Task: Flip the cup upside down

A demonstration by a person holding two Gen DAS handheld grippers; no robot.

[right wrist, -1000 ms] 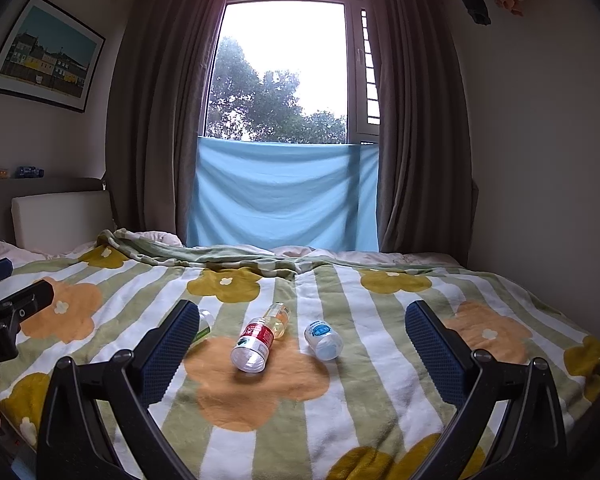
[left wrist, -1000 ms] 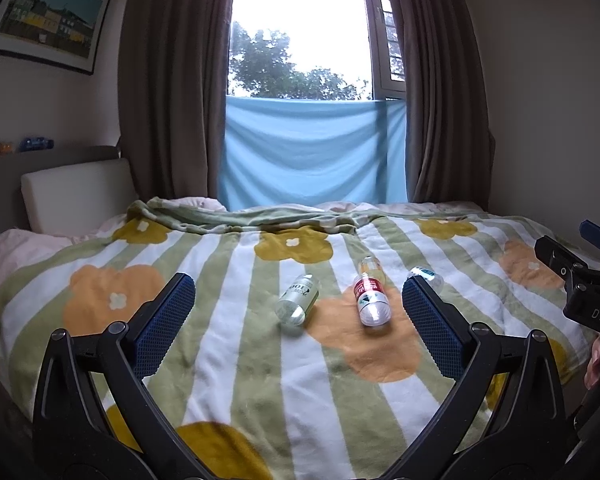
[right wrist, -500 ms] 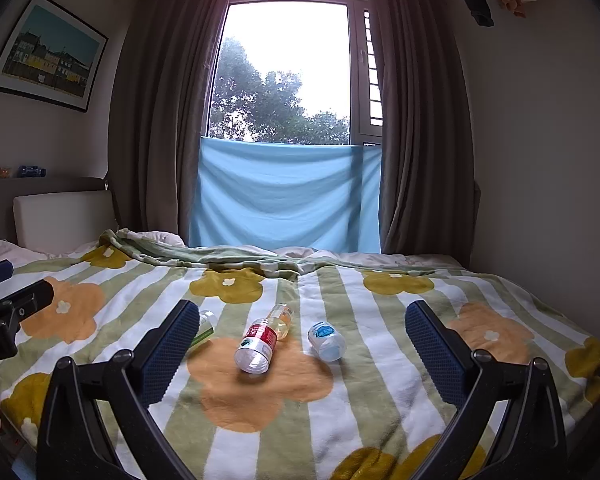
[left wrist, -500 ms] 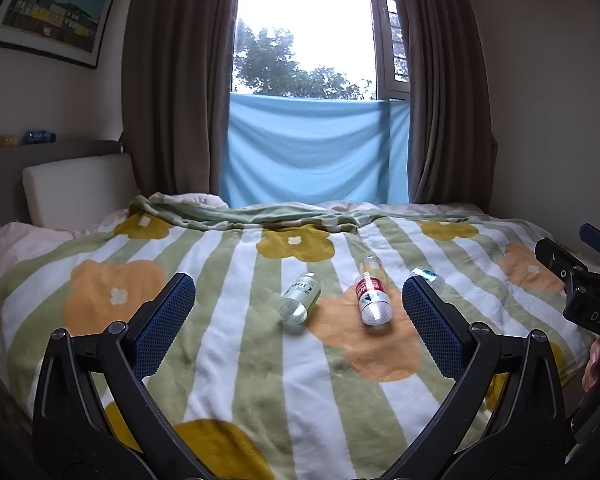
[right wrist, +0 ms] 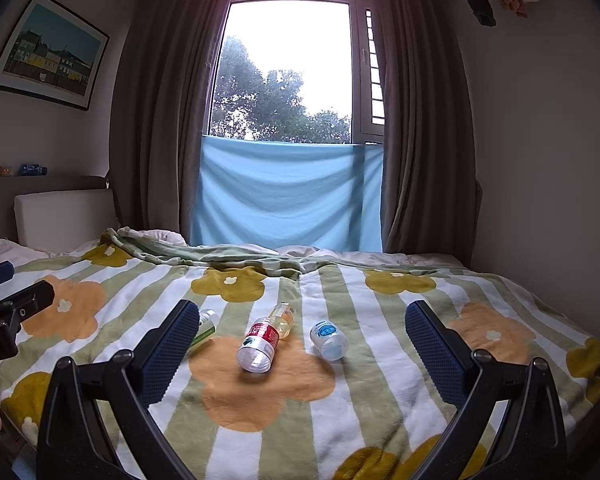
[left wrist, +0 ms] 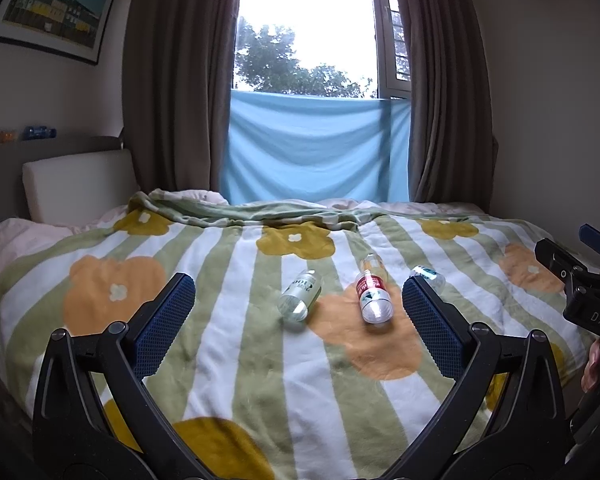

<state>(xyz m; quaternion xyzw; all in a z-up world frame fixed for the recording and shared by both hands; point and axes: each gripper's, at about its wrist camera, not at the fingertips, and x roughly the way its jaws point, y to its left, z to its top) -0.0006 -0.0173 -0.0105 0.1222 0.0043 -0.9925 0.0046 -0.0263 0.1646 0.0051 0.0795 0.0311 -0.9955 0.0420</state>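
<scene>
Three clear plastic containers lie on their sides on the bed. One has a red label (left wrist: 372, 294) (right wrist: 262, 342), one a green label (left wrist: 300, 294) (right wrist: 205, 326), and a short one a blue label (right wrist: 328, 339) (left wrist: 429, 274). My left gripper (left wrist: 298, 308) is open and empty, held above the blanket short of them. My right gripper (right wrist: 300, 338) is open and empty, likewise short of them. Each gripper's body shows at the edge of the other's view.
A striped blanket with orange and yellow flowers (left wrist: 236, 360) covers the bed. A white headboard cushion (left wrist: 76, 184) stands at the left. Brown curtains and a blue cloth (right wrist: 288, 196) hang at the window beyond. A wall (right wrist: 540, 160) runs along the right.
Both views have tilted slightly upward, so the bed and containers sit a little lower in frame. The containers have not moved. Both grippers stay open.
</scene>
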